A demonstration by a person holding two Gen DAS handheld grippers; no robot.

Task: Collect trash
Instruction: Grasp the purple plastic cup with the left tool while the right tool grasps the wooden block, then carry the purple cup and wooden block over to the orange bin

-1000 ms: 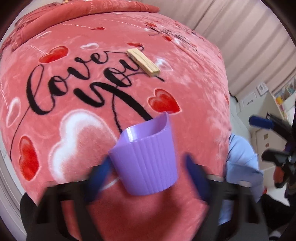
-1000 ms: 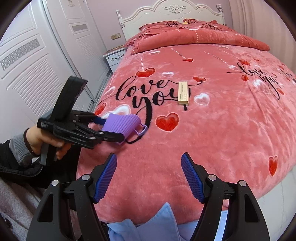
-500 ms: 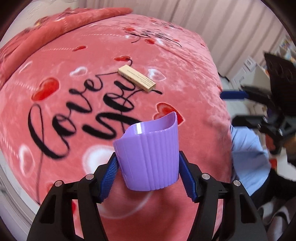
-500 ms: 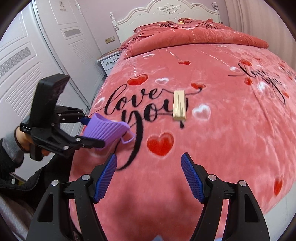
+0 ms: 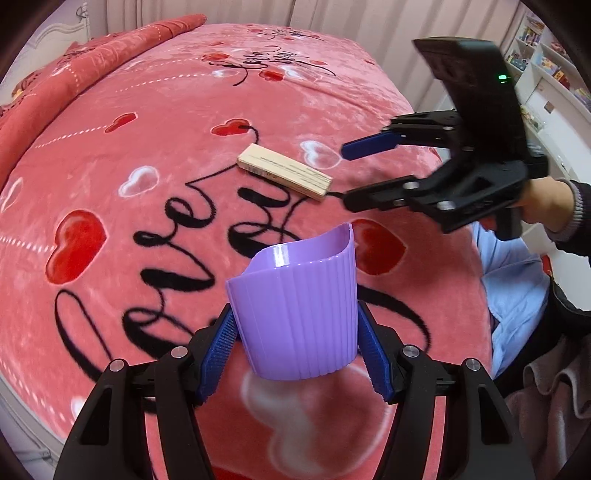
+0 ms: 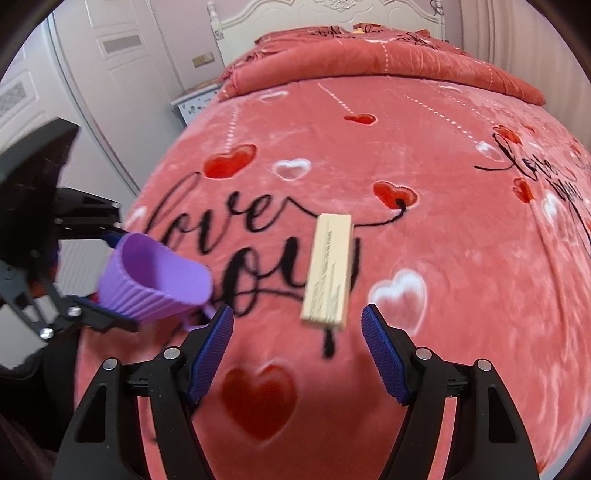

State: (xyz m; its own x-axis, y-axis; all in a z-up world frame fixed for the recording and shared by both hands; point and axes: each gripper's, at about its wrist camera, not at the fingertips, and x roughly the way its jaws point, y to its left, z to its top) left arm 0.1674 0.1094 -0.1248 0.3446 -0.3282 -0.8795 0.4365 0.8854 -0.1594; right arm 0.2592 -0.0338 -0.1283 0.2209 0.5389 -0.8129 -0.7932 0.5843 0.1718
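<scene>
A ribbed purple cup sits between the blue pads of my left gripper, which is shut on it and holds it above the bed. The right wrist view shows that cup at the left, mouth tilted up and to the right. A long beige carton lies flat on the pink blanket, over the black lettering. My right gripper stands open just short of the carton, nothing between its fingers. From the left wrist view, the right gripper reaches in from the right, its tips close to the carton's end.
The bed's pink blanket with hearts and black script fills both views. A folded red quilt and a white headboard lie at the far end. A white nightstand and doors stand at the left. A person's blue clothing lies at the bed's edge.
My right gripper has moved forward and down toward the carton, still open. My left gripper, still holding the purple cup, has rolled level and shifted across the bed.
</scene>
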